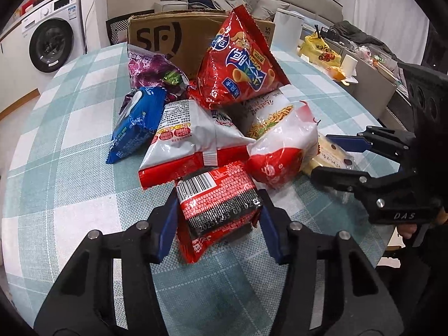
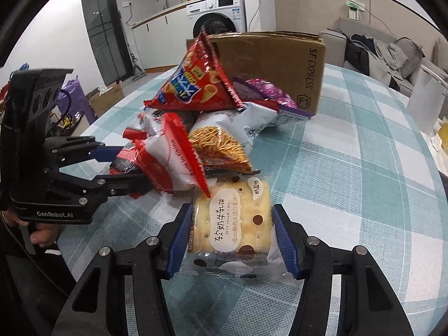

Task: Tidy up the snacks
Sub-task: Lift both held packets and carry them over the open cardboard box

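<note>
The tabletop is wearing a checked cloth, matt and finely woven. The snack packets are showing glossy plastic film, creased and catching the light: the red packet in the left tool, the big red chip bag and the blue packet. The cracker pack in the right tool is sitting in clear, shiny wrap. Both tools are looking like matt black plastic with ribbed blue pads and bright metal pins. The cardboard box is showing dull brown paperboard, perhaps slightly scuffed at its edges.
</note>
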Demonstrator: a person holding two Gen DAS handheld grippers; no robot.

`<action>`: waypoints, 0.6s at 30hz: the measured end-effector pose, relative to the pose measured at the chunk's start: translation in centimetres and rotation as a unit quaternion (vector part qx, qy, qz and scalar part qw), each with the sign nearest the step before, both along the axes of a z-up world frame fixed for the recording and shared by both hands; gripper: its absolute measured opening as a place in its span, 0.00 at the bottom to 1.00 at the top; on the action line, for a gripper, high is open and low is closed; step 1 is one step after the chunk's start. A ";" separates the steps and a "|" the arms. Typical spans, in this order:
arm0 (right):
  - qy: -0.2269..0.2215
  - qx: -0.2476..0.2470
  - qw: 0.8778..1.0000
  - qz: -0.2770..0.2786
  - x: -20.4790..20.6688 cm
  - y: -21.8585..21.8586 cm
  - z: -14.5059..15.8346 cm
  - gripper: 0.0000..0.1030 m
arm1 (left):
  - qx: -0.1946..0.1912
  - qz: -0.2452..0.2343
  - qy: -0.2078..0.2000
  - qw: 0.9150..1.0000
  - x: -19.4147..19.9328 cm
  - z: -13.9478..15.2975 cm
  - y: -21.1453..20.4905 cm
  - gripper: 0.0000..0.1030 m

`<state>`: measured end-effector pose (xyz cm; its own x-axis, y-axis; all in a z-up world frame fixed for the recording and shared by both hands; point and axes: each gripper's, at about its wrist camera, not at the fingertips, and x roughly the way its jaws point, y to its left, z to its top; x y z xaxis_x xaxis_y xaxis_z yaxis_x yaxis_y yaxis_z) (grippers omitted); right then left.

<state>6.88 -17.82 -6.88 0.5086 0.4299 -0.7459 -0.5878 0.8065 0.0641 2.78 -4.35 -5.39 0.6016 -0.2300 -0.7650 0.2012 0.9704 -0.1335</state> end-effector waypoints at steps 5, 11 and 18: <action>-0.008 0.006 1.000 -0.015 0.3 -0.9 0.7 0.56 | -0.003 -0.001 -0.009 1.000 -0.3 0.4 0.2 0.47; -0.014 0.006 0.999 -0.044 0.9 -2.1 0.7 0.56 | -0.009 0.001 -0.027 1.000 -0.9 1.2 0.6 0.47; -0.024 0.018 0.996 -0.087 1.6 -3.5 1.2 0.56 | -0.019 0.006 -0.048 0.999 -1.6 2.5 1.0 0.47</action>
